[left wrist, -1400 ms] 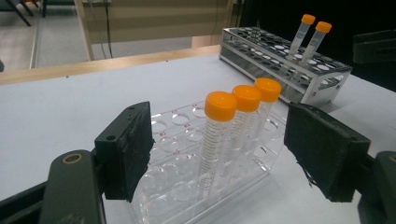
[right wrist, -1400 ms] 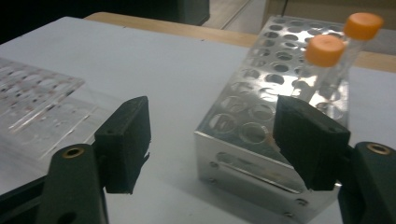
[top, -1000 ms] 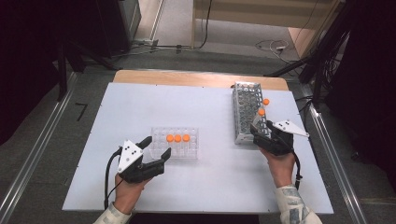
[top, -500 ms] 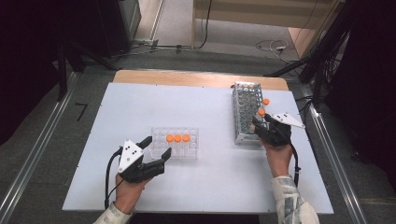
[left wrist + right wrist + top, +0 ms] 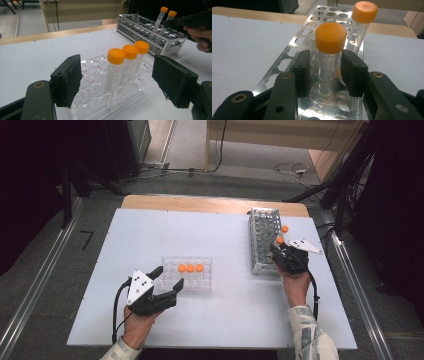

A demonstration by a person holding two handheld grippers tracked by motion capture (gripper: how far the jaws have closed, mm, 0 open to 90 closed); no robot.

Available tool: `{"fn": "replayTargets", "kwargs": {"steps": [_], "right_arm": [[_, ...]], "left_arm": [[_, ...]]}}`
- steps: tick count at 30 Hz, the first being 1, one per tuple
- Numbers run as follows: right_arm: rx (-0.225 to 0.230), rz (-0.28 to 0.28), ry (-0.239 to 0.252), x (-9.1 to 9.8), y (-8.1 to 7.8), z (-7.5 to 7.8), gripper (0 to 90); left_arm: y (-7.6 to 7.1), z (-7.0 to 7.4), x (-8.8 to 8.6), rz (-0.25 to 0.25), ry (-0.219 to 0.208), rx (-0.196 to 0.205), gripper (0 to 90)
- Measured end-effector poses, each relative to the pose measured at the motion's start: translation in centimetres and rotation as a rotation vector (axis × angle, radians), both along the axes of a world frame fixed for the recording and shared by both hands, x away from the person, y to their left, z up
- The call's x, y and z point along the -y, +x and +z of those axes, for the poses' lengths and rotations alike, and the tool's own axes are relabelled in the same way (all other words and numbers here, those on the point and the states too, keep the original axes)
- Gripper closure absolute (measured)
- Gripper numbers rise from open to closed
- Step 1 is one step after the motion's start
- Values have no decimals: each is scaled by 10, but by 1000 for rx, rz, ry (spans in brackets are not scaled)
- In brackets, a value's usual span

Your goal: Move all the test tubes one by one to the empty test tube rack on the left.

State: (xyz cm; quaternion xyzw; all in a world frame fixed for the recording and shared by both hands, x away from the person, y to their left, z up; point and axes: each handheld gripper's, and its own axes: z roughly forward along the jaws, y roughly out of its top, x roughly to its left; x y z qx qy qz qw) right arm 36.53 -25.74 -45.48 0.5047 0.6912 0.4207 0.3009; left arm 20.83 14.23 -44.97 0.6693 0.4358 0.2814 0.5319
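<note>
Three orange-capped clear tubes already in transparent plastic rack | two left in metal rack | right gripper fingers closing around nearer tube, gaps visible | left gripper fingers spread, empty.

left gripper: jaws apart | clear rack between | three orange-capped tubes upright
</note>
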Motion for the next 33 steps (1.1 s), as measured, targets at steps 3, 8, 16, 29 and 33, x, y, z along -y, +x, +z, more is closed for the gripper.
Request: {"fn": "replayTargets", "kwargs": {"steps": [3,8,16,29,33], "right_arm": [[-8,3,-8,-1,2,-2,620],[1,-7,-8,-2,2,-2,703],[30,-11,7,0,0,6,710],[97,7,21,6,-11,38,713],[124,21,23,7,-17,48,714]], "left_arm": [[0,0,0,-1,-2,-1,237],[0,0,0,-2,0,-2,237],[0,0,-1,1,0,0,236],[0,0,0,11,2,5,202],[0,0,0,12,2,4,190]]}}
